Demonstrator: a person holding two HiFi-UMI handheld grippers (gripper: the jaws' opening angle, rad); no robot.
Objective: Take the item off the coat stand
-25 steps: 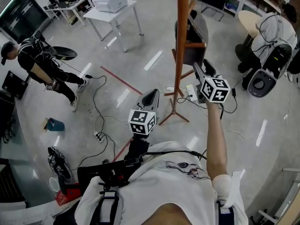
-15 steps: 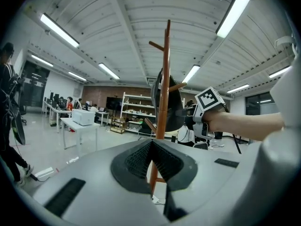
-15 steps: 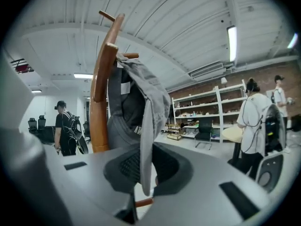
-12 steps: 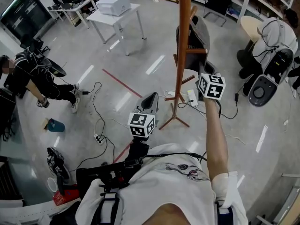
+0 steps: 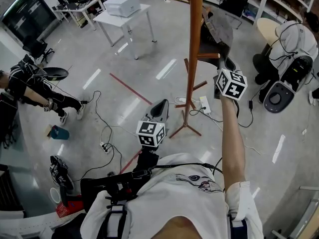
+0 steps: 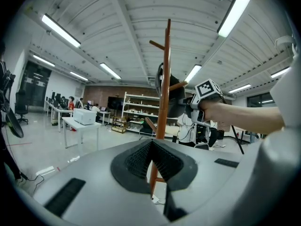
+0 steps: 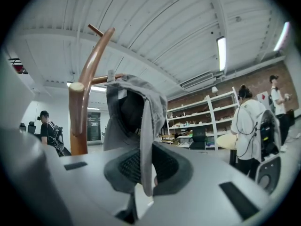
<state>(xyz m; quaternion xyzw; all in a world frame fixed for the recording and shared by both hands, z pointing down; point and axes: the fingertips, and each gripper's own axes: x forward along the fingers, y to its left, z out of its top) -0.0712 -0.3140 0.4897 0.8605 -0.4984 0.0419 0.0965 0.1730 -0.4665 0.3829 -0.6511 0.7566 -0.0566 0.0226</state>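
A wooden coat stand (image 5: 194, 44) rises from the floor in front of me. A grey cap (image 5: 215, 26) hangs by one of its upper pegs. My right gripper (image 5: 223, 58) reaches up to it and is shut on the cap's brim (image 7: 143, 126), which hangs down between the pads. In the right gripper view the cap (image 7: 134, 107) sits beside the stand's peg (image 7: 83, 102). My left gripper (image 5: 160, 105) is held low in front of my chest, shut with nothing in it (image 6: 151, 149). The stand's pole (image 6: 163, 93) shows beyond it.
A white table (image 5: 112, 19) with a printer stands at the back left. Cables and a power strip (image 5: 105, 144) lie on the floor near the stand's feet (image 5: 185, 128). A person (image 5: 35, 81) crouches at the left, and another (image 5: 294, 34) stands by a machine at the right.
My right gripper has risen to the cap and shut on its brim. The cap has shifted up and to the right on the stand. My left gripper has stayed put.
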